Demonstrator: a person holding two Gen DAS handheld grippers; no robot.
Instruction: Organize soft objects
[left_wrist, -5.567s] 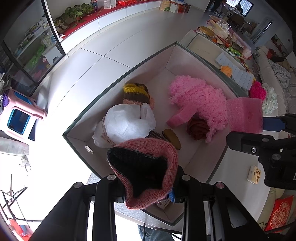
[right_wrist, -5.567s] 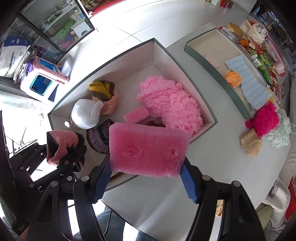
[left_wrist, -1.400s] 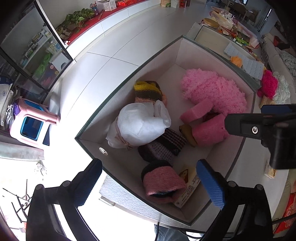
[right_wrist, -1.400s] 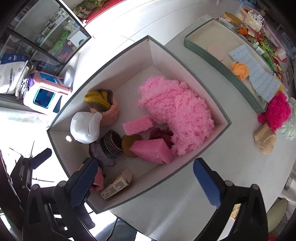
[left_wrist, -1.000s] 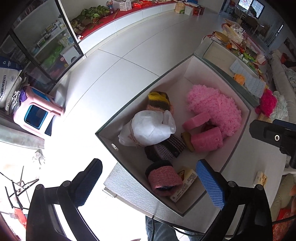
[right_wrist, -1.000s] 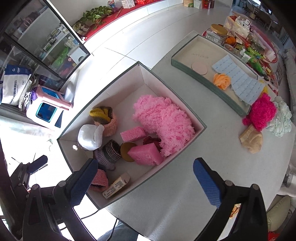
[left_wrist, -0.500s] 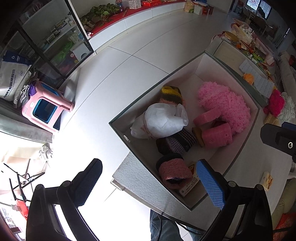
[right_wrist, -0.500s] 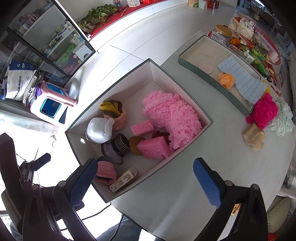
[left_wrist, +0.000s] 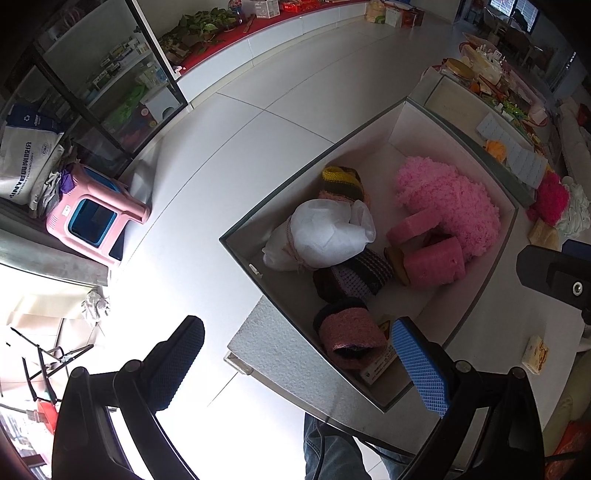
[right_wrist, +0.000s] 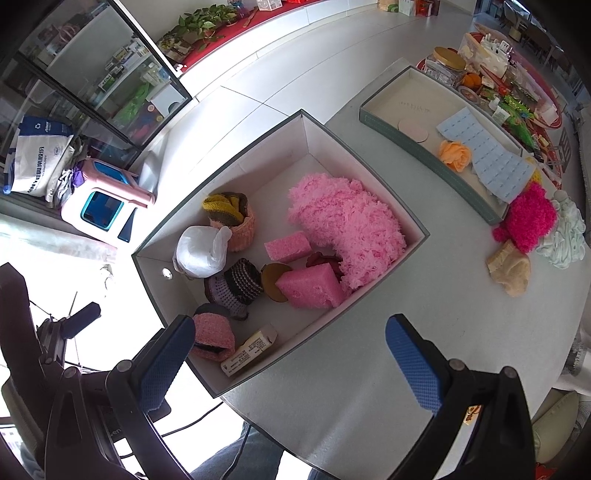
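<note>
Pink knit roll (left_wrist: 350, 338) in box (left_wrist: 476, 295) corner, just beyond left claw (left_wrist: 295, 363), both claws spread, empty.

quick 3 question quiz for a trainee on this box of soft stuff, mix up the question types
1. True or false: the left gripper and the right gripper are both open and hold nothing.
2. Which lies outside the box on the table? A) fluffy pink item B) magenta pompom C) white bag
3. Fill in: the pink knit hat lies beside a small ____ in the box's near corner.

Key: 1 true; 2 B; 3 carton
</note>
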